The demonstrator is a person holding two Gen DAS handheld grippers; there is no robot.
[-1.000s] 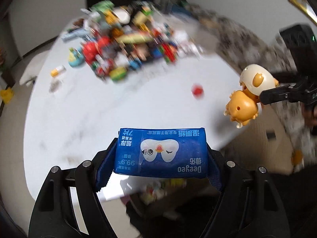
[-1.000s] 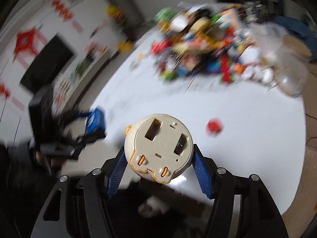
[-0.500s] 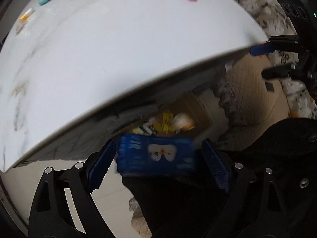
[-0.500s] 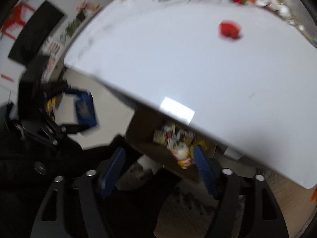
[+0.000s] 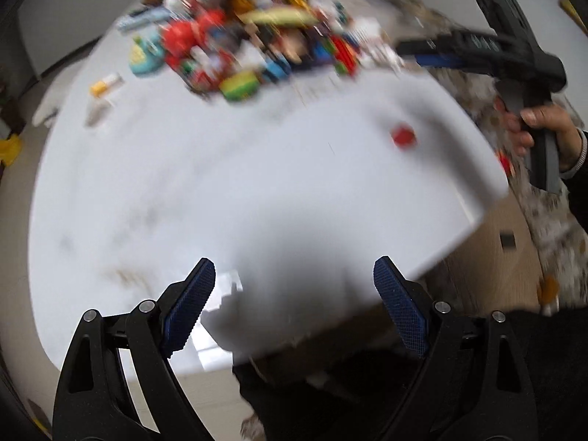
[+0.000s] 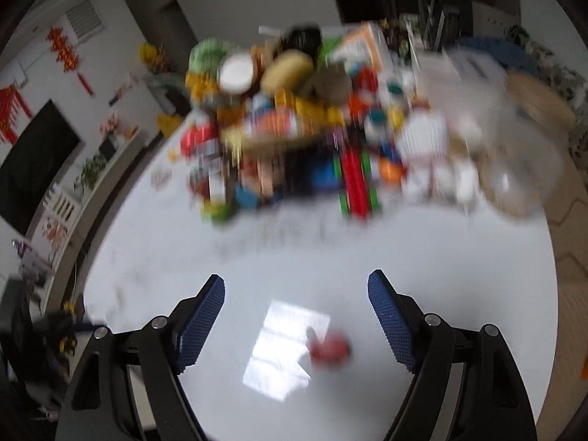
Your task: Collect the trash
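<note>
wide bare tabletop (image 6: 422, 257) lying ahead of both grippers, only a small red piece (image 6: 329, 349) sitting there, blurry clutter pile (image 6: 301, 128) blocking the far side

Blur over the far table

The heaped clutter (image 6: 305, 128) is smeared beyond naming; the small red thing (image 6: 329, 352) too.

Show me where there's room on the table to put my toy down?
The near half of the white table is bare, between the toy pile and both open tongs, apart from one small red piece. The far side is crowded, with the pile reaching a clear jar.
</note>
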